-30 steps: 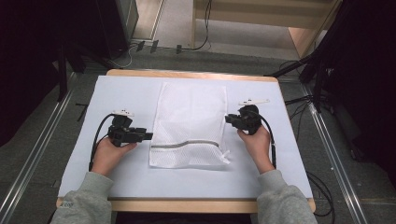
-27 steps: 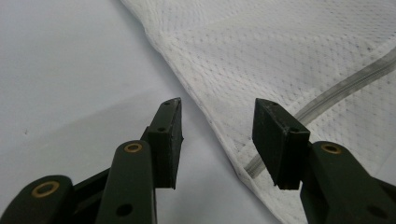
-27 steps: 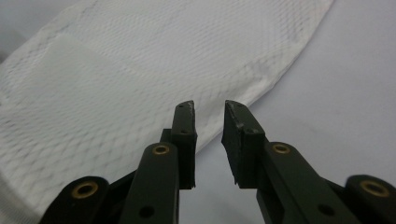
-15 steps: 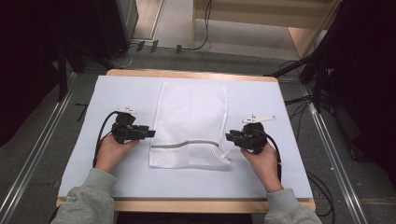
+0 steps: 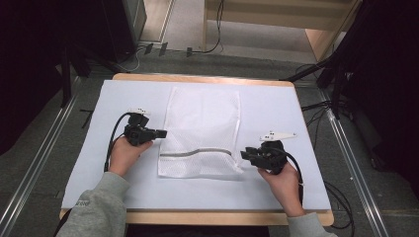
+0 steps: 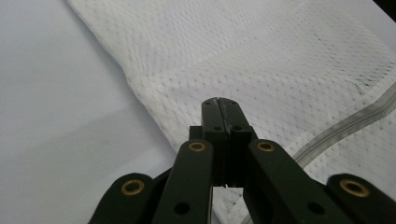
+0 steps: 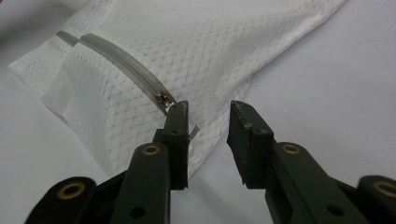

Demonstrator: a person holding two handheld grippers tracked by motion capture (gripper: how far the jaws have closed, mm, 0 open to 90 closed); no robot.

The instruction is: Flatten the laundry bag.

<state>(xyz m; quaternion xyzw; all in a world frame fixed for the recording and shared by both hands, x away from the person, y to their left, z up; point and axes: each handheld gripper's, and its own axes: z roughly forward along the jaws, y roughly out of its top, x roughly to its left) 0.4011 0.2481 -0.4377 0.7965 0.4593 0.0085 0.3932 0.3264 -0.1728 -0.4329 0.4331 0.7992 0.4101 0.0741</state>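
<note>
A white mesh bag (image 5: 202, 128) lies flat on the table, with a grey zipper (image 5: 195, 151) across its near end. My left gripper (image 5: 162, 133) points at the bag's left edge. Its jaws have just closed and stand shut (image 6: 219, 100) over that edge of the bag (image 6: 280, 60); I see no cloth between the pads. My right gripper (image 5: 243, 155) sits at the zipper's right end. Its jaws (image 7: 210, 109) have just been opening and stand apart above the bag's edge (image 7: 187, 42), pressing on nothing. The zipper pull (image 7: 162, 96) lies beside the left fingertip.
A white sheet (image 5: 276, 108) covers the wooden table. Black cables trail from both grippers along the sides. Metal rails run along the floor at left and right, and dark equipment stands beyond the far edge.
My right hand has come toward the near edge, from beside the bag's middle to the zipper's right end. My left hand has shifted slightly away from me at the bag's left edge.
</note>
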